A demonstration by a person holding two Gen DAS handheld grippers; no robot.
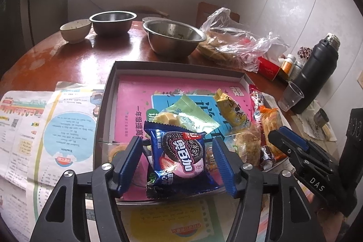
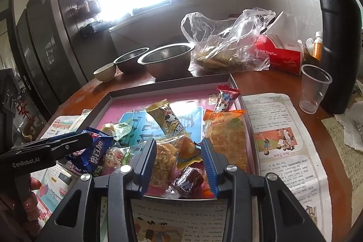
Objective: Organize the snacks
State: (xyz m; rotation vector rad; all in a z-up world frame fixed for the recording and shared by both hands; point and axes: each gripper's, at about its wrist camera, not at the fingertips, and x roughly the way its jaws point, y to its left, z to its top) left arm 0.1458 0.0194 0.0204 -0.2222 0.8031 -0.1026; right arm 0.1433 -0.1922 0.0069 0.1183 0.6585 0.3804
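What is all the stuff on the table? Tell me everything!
Tray: one, grey with pink floor, table middle.
Cookie packet: one, blue, between the left pads.
Other snacks: several, mixed colours, tray's right part.
Metal bowls: two, silver, behind the tray.
Small bowl: one, cream, far left.
Plastic bag: one, clear, right of the bowls.
Flask: one, black, far right.
Cup: one, clear, beside the flask.
Left gripper: open.
Right gripper: over snacks.

Tray's (image 1: 109, 92) far half bare; bowls (image 1: 174, 37) beyond
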